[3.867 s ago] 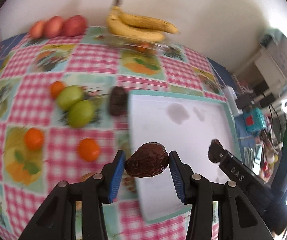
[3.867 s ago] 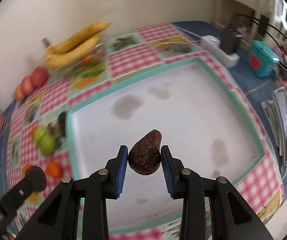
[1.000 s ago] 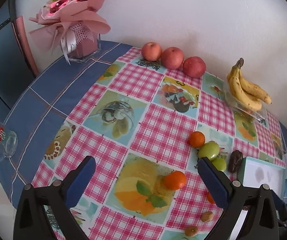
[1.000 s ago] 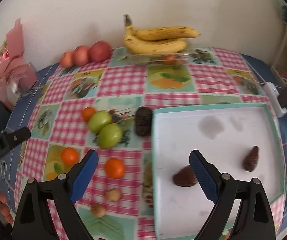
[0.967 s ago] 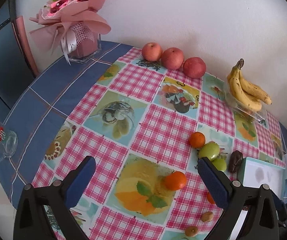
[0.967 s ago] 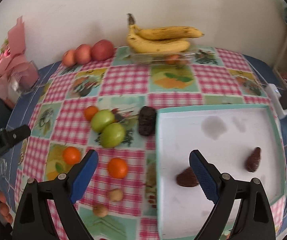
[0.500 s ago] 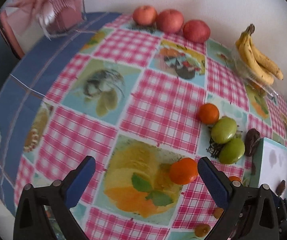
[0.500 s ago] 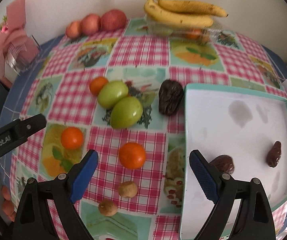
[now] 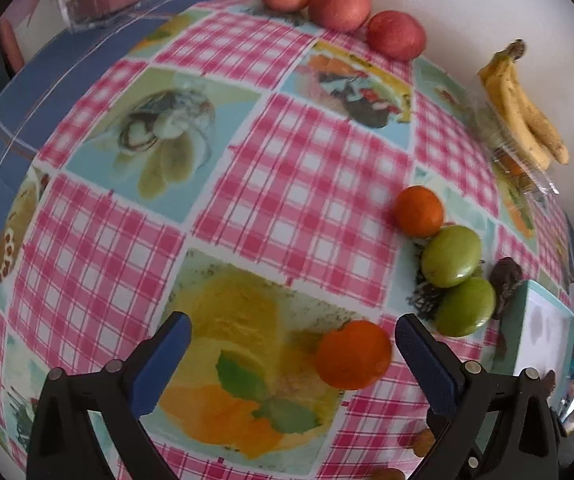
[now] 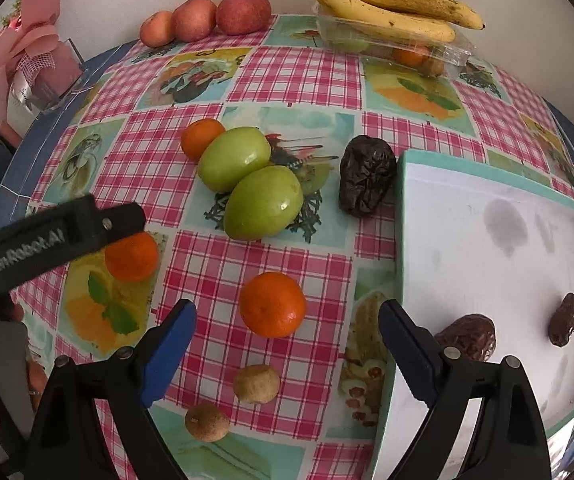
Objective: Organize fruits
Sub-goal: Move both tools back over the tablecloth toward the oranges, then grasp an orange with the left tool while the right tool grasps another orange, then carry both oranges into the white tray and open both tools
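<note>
My left gripper (image 9: 293,350) is open and empty, low over the tablecloth, with an orange (image 9: 352,354) just inside its right finger. My right gripper (image 10: 287,344) is open and empty, with another orange (image 10: 273,305) between its fingers, a little ahead. A third orange (image 10: 201,139), two green fruits (image 10: 263,203) and a dark wrinkled fruit (image 10: 366,175) lie further back. The white tray (image 10: 401,240) with a teal rim, at the right, holds two dark fruits (image 10: 467,340). The left gripper's body (image 10: 55,236) covers part of the orange (image 10: 133,258) under it.
Three red apples (image 10: 207,16) and bananas (image 10: 391,4) on a clear punnet sit by the far wall. Two small brown fruits (image 10: 256,384) lie near the front edge. A pink bouquet in a glass (image 10: 35,60) stands at the far left.
Both grippers have come down and closer to the oranges. They let go of the dark fruits earlier; these now lie in the tray.
</note>
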Tool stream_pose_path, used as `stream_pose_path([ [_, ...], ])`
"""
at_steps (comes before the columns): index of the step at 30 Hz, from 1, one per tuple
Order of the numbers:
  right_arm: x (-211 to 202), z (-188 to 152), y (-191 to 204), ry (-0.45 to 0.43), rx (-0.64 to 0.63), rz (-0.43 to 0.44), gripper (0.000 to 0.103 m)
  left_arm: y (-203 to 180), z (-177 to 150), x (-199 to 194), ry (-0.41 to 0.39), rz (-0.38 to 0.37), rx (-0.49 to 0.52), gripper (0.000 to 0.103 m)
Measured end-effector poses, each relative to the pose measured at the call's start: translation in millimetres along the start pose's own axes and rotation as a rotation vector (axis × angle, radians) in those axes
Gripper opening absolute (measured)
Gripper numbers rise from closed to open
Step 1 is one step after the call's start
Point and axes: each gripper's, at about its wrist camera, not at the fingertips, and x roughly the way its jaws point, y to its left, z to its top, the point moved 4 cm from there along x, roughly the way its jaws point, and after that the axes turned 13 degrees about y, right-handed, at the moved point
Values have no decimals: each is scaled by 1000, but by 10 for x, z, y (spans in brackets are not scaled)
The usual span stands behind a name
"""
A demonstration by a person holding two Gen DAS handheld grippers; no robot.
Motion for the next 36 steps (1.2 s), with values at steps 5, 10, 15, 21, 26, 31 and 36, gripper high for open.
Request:
stream_pose_path([
  [5,43,20,33,-1,-14,5,75,-16,-25,-22,19,-33,-1,94],
  [10,101,35,28,5,-16,3,59,-139,-41,1,44,-72,31,79],
  [15,97,40,22,2,-12,16,42,-253,-39,29,71,-134,53,50],
  [21,45,28,30,-13,-7,44,37,-360,-80,28,83,-163,70,40],
  [26,-126,36,-9,-51,7,53,37,-352,-52,-214,21,-179,71,40],
  [31,-401,40,-63,-116,31,43,37,-394,-39,-490,-50,-197,91,40],
  [36,-665,-14,-194,-168,66,30,37,-347,-120,-761,-110,-198,104,40],
])
